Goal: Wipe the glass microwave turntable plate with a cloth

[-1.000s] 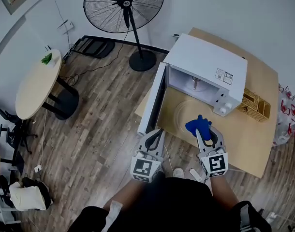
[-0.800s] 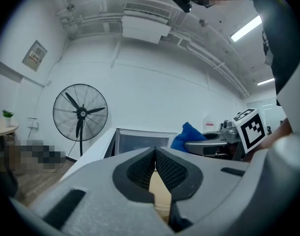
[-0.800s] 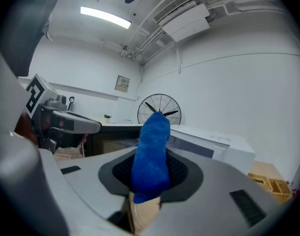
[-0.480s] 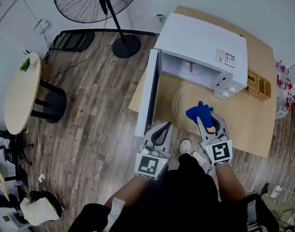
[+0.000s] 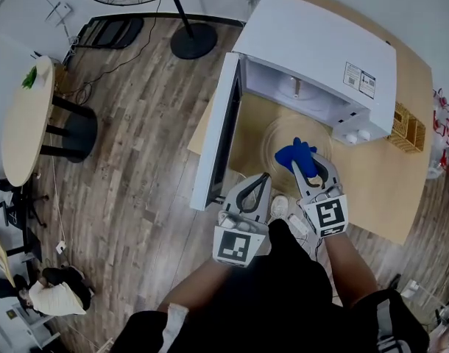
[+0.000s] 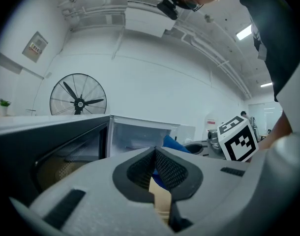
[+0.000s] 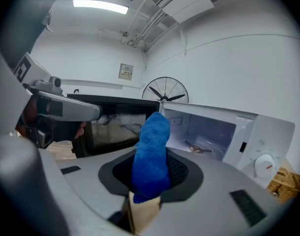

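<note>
The glass turntable plate (image 5: pixel 272 140) lies on the wooden table (image 5: pixel 375 190) in front of the open white microwave (image 5: pixel 320 39). My right gripper (image 5: pixel 308 164) is shut on a blue cloth (image 5: pixel 294 154), which hangs over the plate; whether it touches the glass cannot be told. In the right gripper view the blue cloth (image 7: pixel 151 151) sticks up from the shut jaws of the right gripper (image 7: pixel 149 183). My left gripper (image 5: pixel 259 178) is shut and empty at the table's near edge, beside the microwave door (image 5: pixel 217 123). Its closed pads (image 6: pixel 165 168) show in the left gripper view.
The microwave door swings out to the left over the table's edge. A wicker basket (image 5: pixel 407 131) stands right of the microwave. A standing fan's base (image 5: pixel 193 41) and a round side table (image 5: pixel 26 123) are on the wooden floor at the left.
Both grippers have moved forward toward the microwave. The right gripper has carried the blue cloth from the plate's near edge to over the plate. The left gripper stays shut.
</note>
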